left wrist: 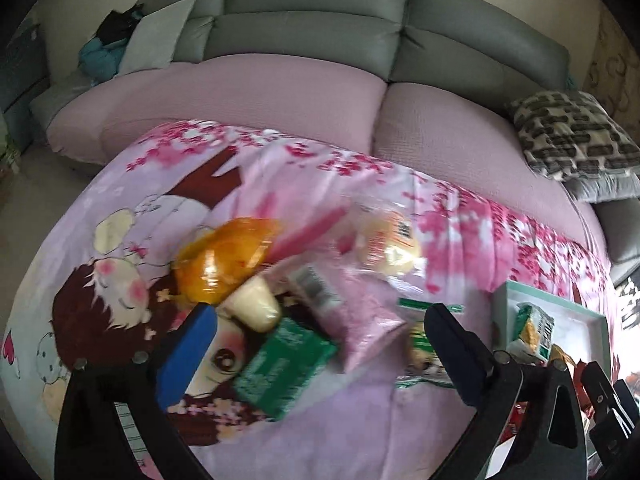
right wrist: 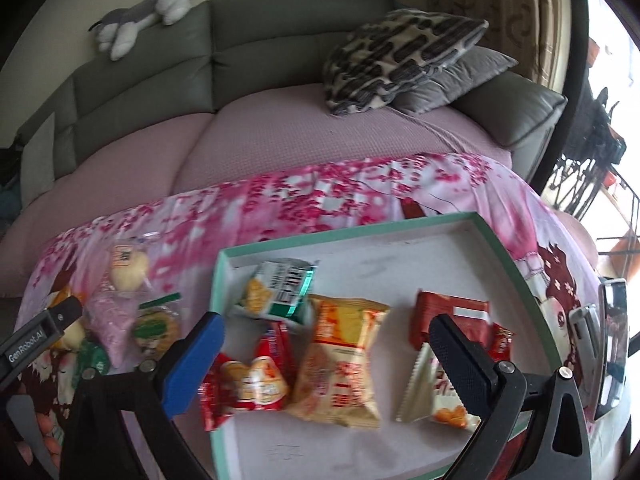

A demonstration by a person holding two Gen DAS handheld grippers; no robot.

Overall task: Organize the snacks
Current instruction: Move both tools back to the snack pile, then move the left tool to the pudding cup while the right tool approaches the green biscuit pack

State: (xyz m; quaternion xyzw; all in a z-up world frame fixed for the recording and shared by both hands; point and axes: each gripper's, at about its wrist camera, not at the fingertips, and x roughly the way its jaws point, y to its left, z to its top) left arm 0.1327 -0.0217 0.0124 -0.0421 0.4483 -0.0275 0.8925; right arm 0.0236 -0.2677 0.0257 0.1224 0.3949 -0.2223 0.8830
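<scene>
My left gripper (left wrist: 320,344) stands open above loose snacks on the pink cartoon cloth: a green packet (left wrist: 284,368), a pale pink pouch (left wrist: 364,324), an orange wrapped bun (left wrist: 224,260), a cream pastry (left wrist: 256,304) and a clear bag of buns (left wrist: 390,240). Nothing is between its fingers. My right gripper (right wrist: 326,346) is open over the mint-rimmed tray (right wrist: 516,264), which holds an orange-yellow bag (right wrist: 344,364), a red packet (right wrist: 248,380), a green-white cracker packet (right wrist: 280,292), a dark red packet (right wrist: 452,316) and a white-red sachet (right wrist: 436,400). Its fingers touch none of them.
A grey sofa (left wrist: 312,28) with pink seat covers runs behind the table. Patterned pillows (right wrist: 400,56) lie at its right end and a plush toy (right wrist: 144,16) on its back. The left gripper's tip (right wrist: 60,316) shows left of the tray. A shiny metal object (right wrist: 608,344) sits right of the tray.
</scene>
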